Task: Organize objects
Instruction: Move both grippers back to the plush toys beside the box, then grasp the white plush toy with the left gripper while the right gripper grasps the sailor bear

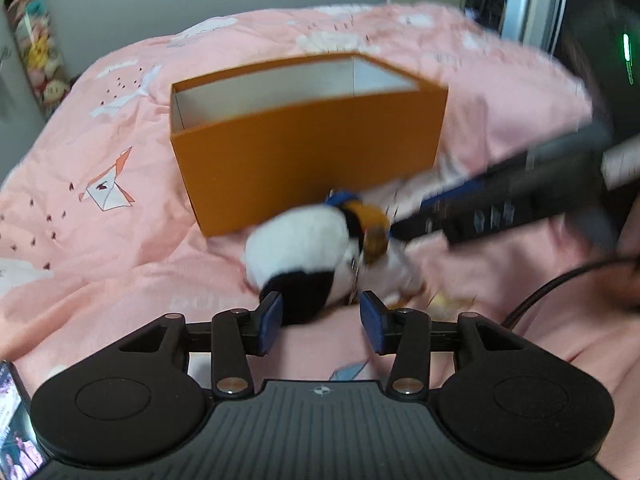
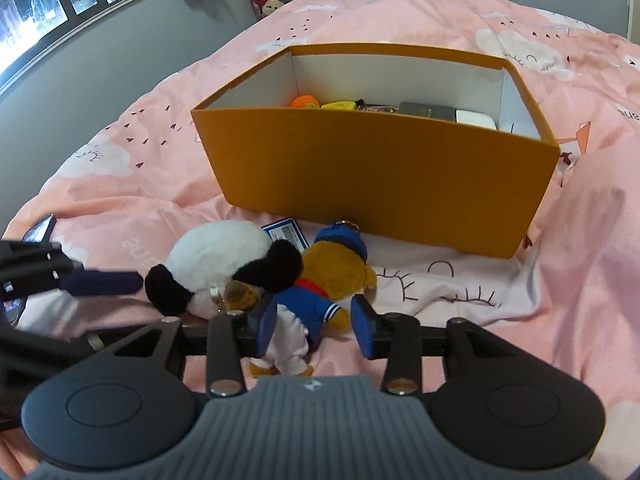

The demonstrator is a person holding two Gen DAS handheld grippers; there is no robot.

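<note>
Currently listed, largest first:

Orange box (image 2: 384, 176): stiff card, open-topped, on pink bedspread (image 2: 120, 200), partly filled.

Panda plush (image 2: 224, 264): before box; light, squashy; best pinched at black limb.

Sailor bear keychain (image 2: 336, 276): beside panda; soft, light; best gripped mid-body.

Left gripper (image 1: 320, 316), right gripper (image 2: 314, 330): spread, pinching nothing.

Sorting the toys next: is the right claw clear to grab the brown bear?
Probably yes: the right claw is open with the brown bear between its fingers, nothing covering it; the panda plush only leans alongside.
</note>
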